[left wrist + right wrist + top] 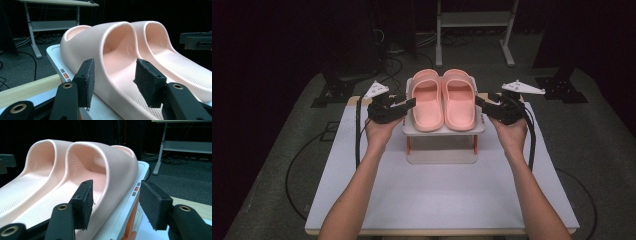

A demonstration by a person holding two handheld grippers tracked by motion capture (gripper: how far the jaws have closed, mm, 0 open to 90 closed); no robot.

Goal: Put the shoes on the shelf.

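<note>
Two pink slippers stand side by side on a small white rack (442,131), the left slipper (427,100) next to the right slipper (459,100). My left gripper (409,104) is at the rack's left side. In the left gripper view it (115,82) stands open astride the left slipper's (105,40) outer wall, with one pad (148,82) inside over the footbed. My right gripper (479,100) mirrors it on the other side. In the right gripper view it (117,203) is open around the right slipper's (112,162) outer wall, and its pads are not pressing.
The rack has orange legs (408,145) and sits at the back of a white table (437,195). Behind the table are a desk frame (474,20), dark stands and floor cables (389,65). A cable trails from each gripper along the table's sides.
</note>
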